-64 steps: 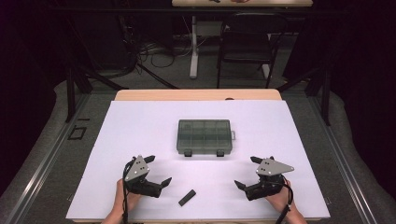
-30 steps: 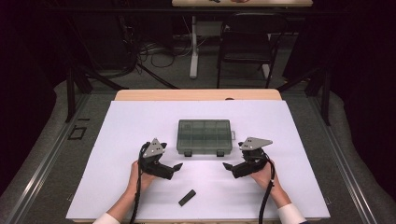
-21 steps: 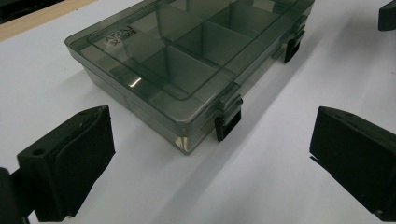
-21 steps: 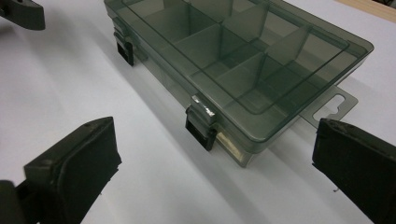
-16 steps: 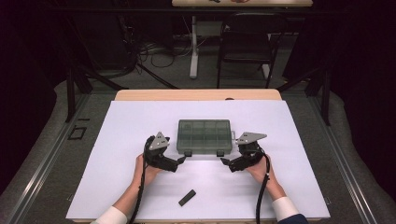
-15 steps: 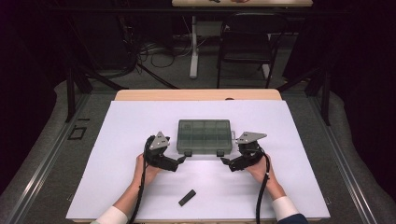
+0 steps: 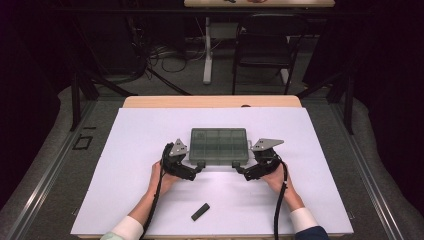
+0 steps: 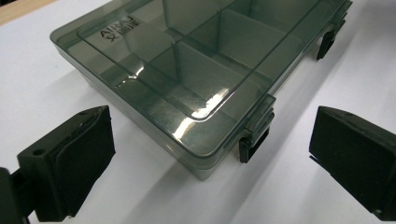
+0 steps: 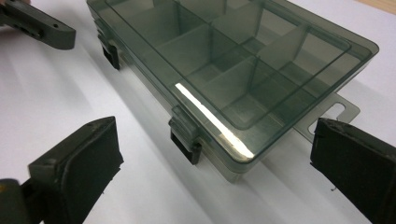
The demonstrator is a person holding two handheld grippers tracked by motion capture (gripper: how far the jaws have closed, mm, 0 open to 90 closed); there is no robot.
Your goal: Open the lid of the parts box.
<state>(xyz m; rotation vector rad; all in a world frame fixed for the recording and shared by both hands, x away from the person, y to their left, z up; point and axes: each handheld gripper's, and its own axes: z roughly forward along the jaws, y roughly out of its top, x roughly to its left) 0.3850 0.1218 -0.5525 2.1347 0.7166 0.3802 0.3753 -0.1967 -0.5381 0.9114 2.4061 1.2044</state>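
A smoky transparent compartment box [image 7: 219, 145] lies shut in the middle of the white table, its two front latches facing the person. My left gripper [image 7: 196, 169] sits at the box's near-left corner and my right gripper [image 7: 241, 173] at its near-right corner. In the left gripper view the box [image 8: 196, 70] has its corner and one latch [image 8: 255, 140] between the wide-apart jaws of the left gripper [image 8: 212, 158]. In the right gripper view the right gripper [image 9: 217, 163] stands open around the other corner of the box [image 9: 233, 60] and its latch [image 9: 186, 136]. Neither gripper touches the box.
A small black stick-shaped object [image 7: 200, 211] lies near the table's front edge, between the person's forearms. The white table surface [image 7: 150, 130] extends to both sides of the box. A chair [image 7: 262, 47] and cables stand on the floor beyond the far edge.
Both grippers moved forward from the table's near edge and inward, reaching the box's two front corners. The box and the small black object stayed put.
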